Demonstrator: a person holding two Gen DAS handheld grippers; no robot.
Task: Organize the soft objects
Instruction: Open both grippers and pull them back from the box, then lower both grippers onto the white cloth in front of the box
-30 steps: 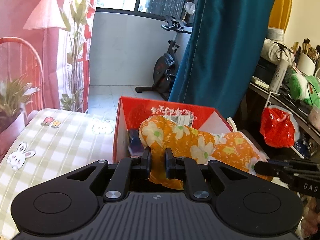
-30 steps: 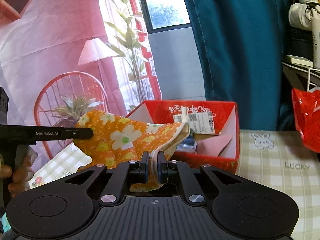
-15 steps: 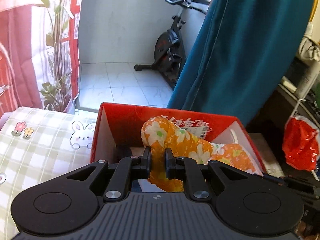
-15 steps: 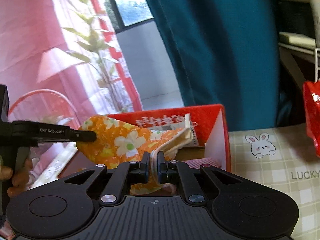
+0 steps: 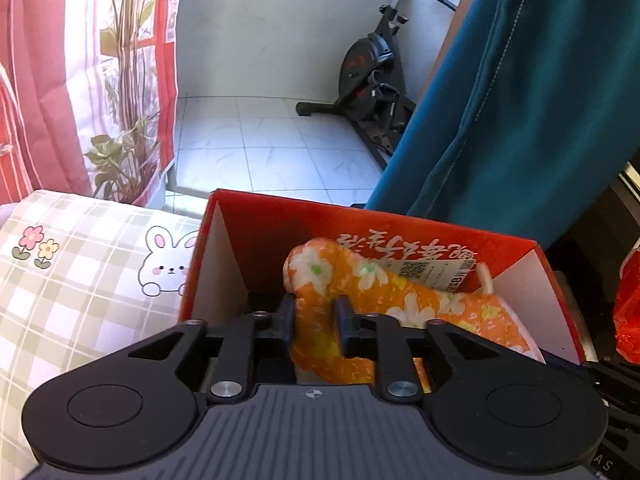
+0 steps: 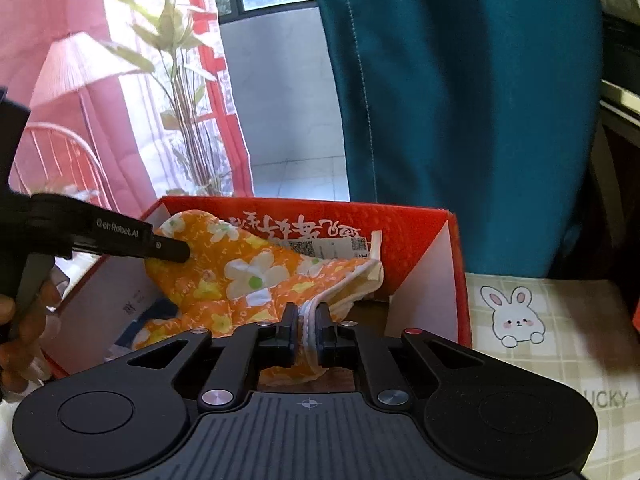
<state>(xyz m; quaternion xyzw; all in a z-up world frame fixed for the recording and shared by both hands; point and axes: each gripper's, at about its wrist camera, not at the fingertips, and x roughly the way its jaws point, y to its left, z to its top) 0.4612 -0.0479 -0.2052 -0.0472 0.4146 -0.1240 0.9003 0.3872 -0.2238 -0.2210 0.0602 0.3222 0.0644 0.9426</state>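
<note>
An orange floral cloth (image 5: 420,304) (image 6: 240,268) lies partly inside a red cardboard box (image 5: 400,220) (image 6: 320,204). My left gripper (image 5: 316,308) is over the box's left half. Its jaws are opening, and a thick fold of the cloth sits loosely between them. In the right wrist view its fingers (image 6: 168,249) reach the cloth's raised left end. My right gripper (image 6: 307,316) is at the box's near edge. Its jaws are just starting to open, and the cloth's white hem is still pinched between the pads.
The box stands on a checked bunny-print tablecloth (image 5: 80,280) (image 6: 560,320). A teal curtain (image 5: 500,120) hangs right behind it. An exercise bike (image 5: 372,76) stands on the tiled floor beyond. A red bag (image 5: 628,312) is at the right. A hand (image 6: 16,340) holds the left gripper.
Both grippers moved forward and down, carrying the cloth from above the table into the red box. The left jaws have widened around the cloth.
</note>
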